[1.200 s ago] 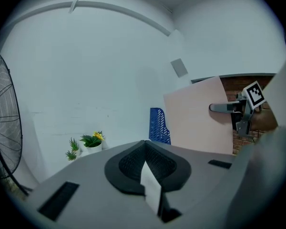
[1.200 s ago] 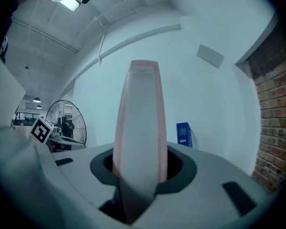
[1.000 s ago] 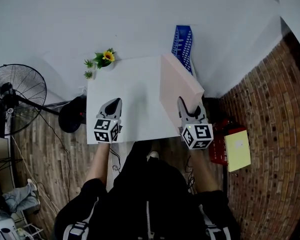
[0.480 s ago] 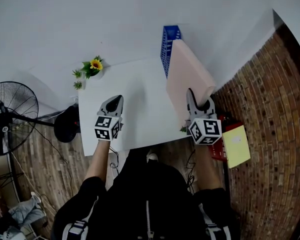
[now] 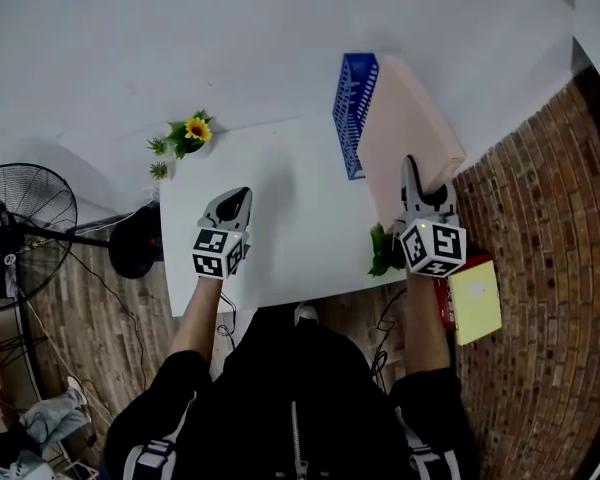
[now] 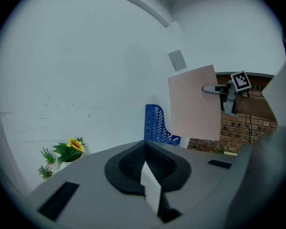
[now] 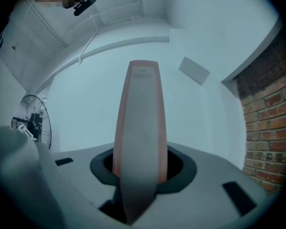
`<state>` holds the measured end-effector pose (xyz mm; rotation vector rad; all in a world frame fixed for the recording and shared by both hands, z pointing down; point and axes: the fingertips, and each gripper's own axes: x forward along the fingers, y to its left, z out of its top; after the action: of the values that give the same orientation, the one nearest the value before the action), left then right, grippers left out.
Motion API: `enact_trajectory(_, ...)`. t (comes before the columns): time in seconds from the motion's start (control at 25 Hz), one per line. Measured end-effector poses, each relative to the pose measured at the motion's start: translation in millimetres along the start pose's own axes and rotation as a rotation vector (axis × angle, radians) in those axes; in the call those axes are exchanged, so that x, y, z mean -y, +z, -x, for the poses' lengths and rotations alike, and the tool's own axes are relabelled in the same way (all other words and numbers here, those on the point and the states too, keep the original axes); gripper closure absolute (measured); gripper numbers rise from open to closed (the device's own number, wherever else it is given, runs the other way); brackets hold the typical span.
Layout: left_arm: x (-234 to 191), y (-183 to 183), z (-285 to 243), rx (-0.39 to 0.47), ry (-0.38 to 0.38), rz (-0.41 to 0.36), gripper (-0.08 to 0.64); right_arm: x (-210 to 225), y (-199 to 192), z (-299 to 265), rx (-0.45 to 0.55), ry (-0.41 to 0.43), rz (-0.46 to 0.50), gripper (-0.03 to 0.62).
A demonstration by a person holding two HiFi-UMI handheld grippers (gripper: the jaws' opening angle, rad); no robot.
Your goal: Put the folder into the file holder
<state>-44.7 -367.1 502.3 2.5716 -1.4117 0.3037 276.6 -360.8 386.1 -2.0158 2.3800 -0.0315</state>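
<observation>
Folder (image 5: 408,128) higher, between right fingers (image 5: 411,180)

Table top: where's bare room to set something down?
White table: bare across the middle, between the potted sunflower at the far left corner and the blue perforated file holder. Crowded on the right: holder, pink folder in the right tool, small green plant. The left tool hangs over the near left.

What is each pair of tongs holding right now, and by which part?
The right tongs clamp the pink folder by its near edge, holding it upright off the table. The left tongs hold nothing.
</observation>
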Motion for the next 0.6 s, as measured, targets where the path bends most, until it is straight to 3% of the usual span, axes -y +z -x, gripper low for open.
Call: enact_trajectory(0.6, -45.4, -22.8, -14.0, -0.064, 0.04, 0.019, 0.537, 14.6, -2.2, -82.0, 0.089, -0.053, 0.013, 0.44)
